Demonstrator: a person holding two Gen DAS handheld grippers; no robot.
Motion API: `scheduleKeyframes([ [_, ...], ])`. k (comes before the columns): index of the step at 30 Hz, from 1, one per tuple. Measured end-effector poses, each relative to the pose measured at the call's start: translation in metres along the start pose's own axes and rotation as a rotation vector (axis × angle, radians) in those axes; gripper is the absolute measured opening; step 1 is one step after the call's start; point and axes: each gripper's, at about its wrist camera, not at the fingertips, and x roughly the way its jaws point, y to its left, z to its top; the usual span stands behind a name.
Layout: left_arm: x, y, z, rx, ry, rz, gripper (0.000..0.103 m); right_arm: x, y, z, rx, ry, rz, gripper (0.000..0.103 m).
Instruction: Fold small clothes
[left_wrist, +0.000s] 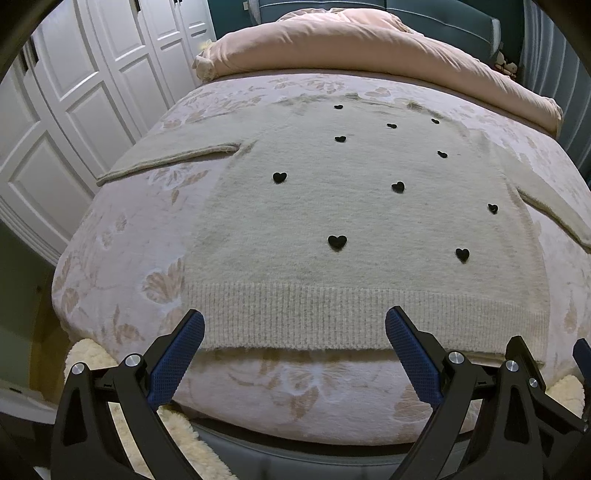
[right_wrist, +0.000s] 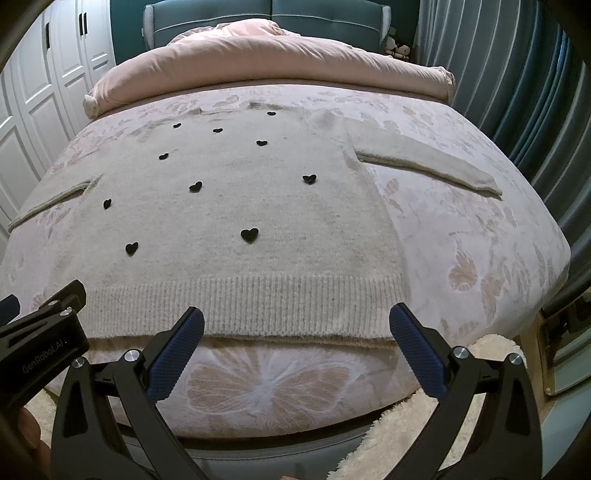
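Left wrist view first: the left gripper (left_wrist: 294, 325) hangs with its blue-padded fingers (left_wrist: 177, 354) spread wide, nothing between them, poised above the ribbed hem of a cream knitted sweater dotted with small black hearts (left_wrist: 332, 206). The sweater lies flat, front up, on a bed covered by a pale pink spread with a leaf and butterfly pattern (left_wrist: 122, 236). One sleeve runs out toward 9 o'clock, the other toward 3 o'clock. A rolled peach-pink duvet (left_wrist: 369, 48) lies across the head of the bed at 12 o'clock, white panelled wardrobe doors (left_wrist: 74, 110) stand at 10 o'clock, and part of the right gripper shows at 4 o'clock. A fluffy cream rug (left_wrist: 92, 354) shows at 8 o'clock.

Over to the right wrist view: the right gripper (right_wrist: 296, 325) is also gaping wide and holding nothing, hovering near the hem's right half. The sweater fills the centre, neckline at 12 o'clock, its sleeve stretched toward 2 o'clock. The left gripper's black body edges in at 8 o'clock. Whether either fingertip touches the knit is hard to judge from these angles. Blue-grey curtains (right_wrist: 517, 110) hang at 2 o'clock.
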Motion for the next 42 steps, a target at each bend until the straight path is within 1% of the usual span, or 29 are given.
scheduleKeyframes([
  [42, 0.0018, 0.0052, -0.0010, 0.002, -0.001, 0.003, 0.095, 0.0005, -0.0010, -0.0012, 0.009, 0.006, 0.001, 0.098],
])
